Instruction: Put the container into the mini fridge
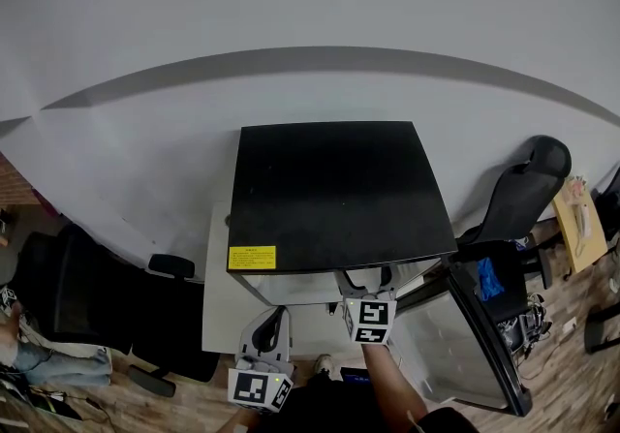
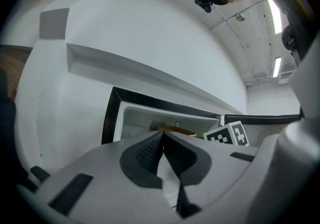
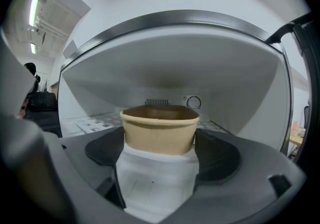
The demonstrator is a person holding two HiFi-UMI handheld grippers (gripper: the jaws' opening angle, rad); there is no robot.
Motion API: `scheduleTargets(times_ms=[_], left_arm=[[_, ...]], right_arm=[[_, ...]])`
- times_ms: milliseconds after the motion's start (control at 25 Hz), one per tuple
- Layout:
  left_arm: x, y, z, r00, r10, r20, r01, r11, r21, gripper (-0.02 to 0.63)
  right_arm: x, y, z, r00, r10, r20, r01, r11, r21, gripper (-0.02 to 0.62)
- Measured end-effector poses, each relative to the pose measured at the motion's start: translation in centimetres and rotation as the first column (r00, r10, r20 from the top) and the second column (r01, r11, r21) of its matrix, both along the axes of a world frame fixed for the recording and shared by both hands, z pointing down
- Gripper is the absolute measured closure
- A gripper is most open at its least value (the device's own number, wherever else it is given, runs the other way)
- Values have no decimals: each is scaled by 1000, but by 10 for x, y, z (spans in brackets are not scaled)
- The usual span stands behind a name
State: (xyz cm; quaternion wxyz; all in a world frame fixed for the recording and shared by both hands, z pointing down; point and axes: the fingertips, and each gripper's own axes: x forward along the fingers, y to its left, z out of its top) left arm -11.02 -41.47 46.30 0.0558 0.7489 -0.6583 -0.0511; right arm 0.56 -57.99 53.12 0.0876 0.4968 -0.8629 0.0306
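Note:
The black mini fridge (image 1: 334,194) stands with its door (image 1: 475,334) swung open to the right. My right gripper (image 1: 364,282) reaches into the fridge's opening. In the right gripper view the brown paper container (image 3: 159,120) sits upright between the two pads, and the right gripper (image 3: 159,144) is shut on it inside the white fridge interior (image 3: 170,72). My left gripper (image 1: 272,317) hangs lower left of the opening, pointed at the fridge. Its jaws (image 2: 163,143) are shut with nothing between them. The container's rim (image 2: 176,130) shows past them, beside the right gripper's marker cube (image 2: 228,134).
The fridge rests on a white stand (image 1: 219,310) against a white wall. Black office chairs stand to the left (image 1: 87,310) and right (image 1: 518,194). A wooden piece (image 1: 579,223) is at far right. A person sits at the left edge (image 1: 17,349).

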Motion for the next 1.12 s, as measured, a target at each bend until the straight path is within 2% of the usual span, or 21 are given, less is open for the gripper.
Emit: scheduleTargets(times_ms=[200,440,640,840,920,960,1000,1040,1120], left_arm=[[-3,6,-1,1000,5,-3,-5,1000,0,598],[-8,28,0,999,31,-11,-31,1000,7,598],[-12,60,3,998,66,-24,-66,998,9,598],[-22,107,8,993,114,-40,-114,993,4,598],[-26,129,10,990,135,-43,-135,991,3,598],[-28,139,11,988,146,-44,-146,989,2,598],[-30,150,12,987,158,-44,-158,987,0,598],[-31,160,14,985,169,-46,-169,986,-3,598],[-33,178,18,980,190,-52,-191,982,-10,598]], right_arm=[[1,5,-4,1000,-9,26,8,1000,8,137],[8,29,-2,1000,26,17,-25,1000,-2,137],[12,71,-6,999,44,8,-44,999,4,138],[8,138,-2,998,52,23,-52,998,-18,147],[8,168,0,997,76,26,-76,997,-20,199],[10,183,1,995,99,31,-99,995,-19,278],[12,198,3,992,124,34,-123,992,-20,414],[14,212,5,989,143,35,-142,990,-25,460],[15,239,10,986,164,39,-163,986,-47,469]])
